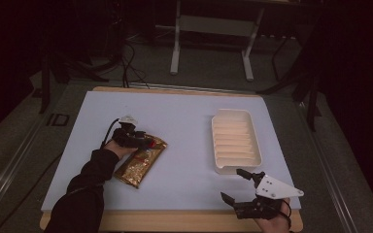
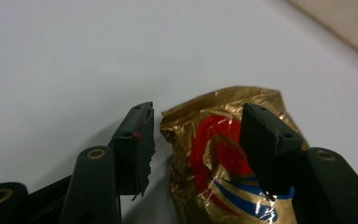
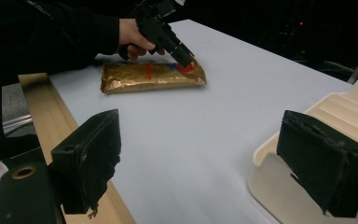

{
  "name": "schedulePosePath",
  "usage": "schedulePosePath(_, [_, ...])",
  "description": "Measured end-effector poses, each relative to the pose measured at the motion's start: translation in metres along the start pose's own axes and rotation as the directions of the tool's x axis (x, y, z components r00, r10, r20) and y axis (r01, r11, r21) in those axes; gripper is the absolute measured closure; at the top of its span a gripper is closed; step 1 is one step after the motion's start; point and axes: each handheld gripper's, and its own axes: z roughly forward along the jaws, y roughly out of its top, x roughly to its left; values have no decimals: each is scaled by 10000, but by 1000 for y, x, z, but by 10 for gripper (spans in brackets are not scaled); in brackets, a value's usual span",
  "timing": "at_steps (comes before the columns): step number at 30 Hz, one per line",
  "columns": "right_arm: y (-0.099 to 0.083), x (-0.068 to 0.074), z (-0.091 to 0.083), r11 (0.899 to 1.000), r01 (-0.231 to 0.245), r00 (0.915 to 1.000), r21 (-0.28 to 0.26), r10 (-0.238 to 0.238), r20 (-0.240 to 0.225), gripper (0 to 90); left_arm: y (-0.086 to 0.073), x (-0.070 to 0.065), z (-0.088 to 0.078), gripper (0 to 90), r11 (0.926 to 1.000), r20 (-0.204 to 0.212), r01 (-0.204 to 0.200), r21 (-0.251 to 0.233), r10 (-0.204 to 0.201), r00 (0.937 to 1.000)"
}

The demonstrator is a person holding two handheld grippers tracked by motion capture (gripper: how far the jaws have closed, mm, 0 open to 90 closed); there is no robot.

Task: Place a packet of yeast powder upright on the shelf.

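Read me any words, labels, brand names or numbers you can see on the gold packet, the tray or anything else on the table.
No text can be read anywhere.
Gold packet: red swirl and blue stripes, a logo without legible letters; in the right gripper view its red and blue marks are too blurred to read.
White ridged tray: no markings visible.
Left tongs and right tongs: no labels visible.

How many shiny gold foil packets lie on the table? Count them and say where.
1. The shiny gold foil packet lies left on the table, under the open left gripper.
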Motion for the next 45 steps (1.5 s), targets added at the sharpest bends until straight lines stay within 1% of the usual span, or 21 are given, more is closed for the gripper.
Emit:
schedulePosePath(2, [0,0,0,10000,-9,10000,14,9,-1,136,0,0,2,486,9999,55,78,139,-79,10000])
schedulePosePath(5, [0,0,0,10000,-13,10000,30,13,-37,137,1,-1,3,523,9995,105,0,300,-3,9999])
schedulePosePath(8, [0,0,0,10000,-22,10000,12,22,-33,137,2,-4,2,610,9992,-51,-161,378,163,9999])
schedulePosePath(9, [0,0,0,10000,-26,10000,5,26,-30,137,2,-6,2,669,9993,-30,-249,296,250,9997])
schedulePosePath(10, [0,0,0,10000,-19,10000,-1,19,-10,137,2,-8,2,694,9983,-171,-433,390,440,9989])
schedulePosePath(11, [0,0,-1,10000,-19,10000,6,19,-15,138,3,-9,3,712,9981,-190,-431,429,440,9989])
schedulePosePath(12, [0,0,-1,10000,-38,10000,-5,38,-11,137,3,-11,3,768,9974,-279,-568,441,581,9979])
schedulePosePath(13, [1,0,-1,10000,-27,10000,-1,27,-18,138,3,-13,4,781,9972,-408,-630,408,646,9971])
schedulePosePath(14, [1,0,-1,10000,-13,10000,6,13,-26,138,3,-14,4,836,9968,-521,-687,400,708,9961])
schedulePosePath(16, [1,0,0,10000,-6,10000,7,6,-17,138,3,-16,4,867,9961,-722,-795,379,821,9940])
schedulePosePath(18, [1,0,-1,10000,6,10000,-7,-6,-3,138,3,-18,3,883,9951,-900,-906,408,940,9915])
schedulePosePath(23, [1,0,-2,10000,-31,10000,-62,32,25,138,7,-25,-3,895,9940,-1200,-1068,218,1087,9868])
schedulePosePath(28, [2,0,-3,9999,22,10000,-129,-21,73,138,11,-32,-12,896,9926,-1292,-1206,-125,1180,9846])
schedulePosePath(30, [2,0,-3,9999,3,10000,-141,-2,62,138,13,-33,-15,896,9921,-1230,-1238,-208,1204,9851])
schedulePosePath(31, [2,0,-4,9999,19,9999,-141,-17,101,139,14,-36,-19,896,9910,-1311,-1284,-372,1225,9838])
schedulePosePath(34, [3,0,-4,9999,45,9999,-141,-44,120,139,17,-40,-27,898,9897,-1326,-1347,-486,1273,9830])
schedulePosePath(35, [3,0,-4,9999,38,9999,-145,-37,109,139,18,-41,-30,899,9882,-1363,-1458,-472,1383,9810])
schedulePosePath(37, [3,1,-4,9999,41,9999,-139,-40,113,139,19,-43,-34,899,9882,-1385,-1412,-600,1318,9816])
schedulePosePath(38, [3,1,-4,9999,41,9999,-145,-40,98,139,19,-45,-37,899,9871,-1459,-1481,-616,1379,9797])
schedulePosePath(41, [4,1,-4,9998,60,9999,-175,-58,118,139,20,-49,-44,900,9850,-1562,-1540,-783,1405,9777])
schedulePosePath(45, [4,1,-4,9998,65,9999,-175,-63,123,139,22,-54,-55,900,9828,-1586,-1508,-1068,1328,9784])
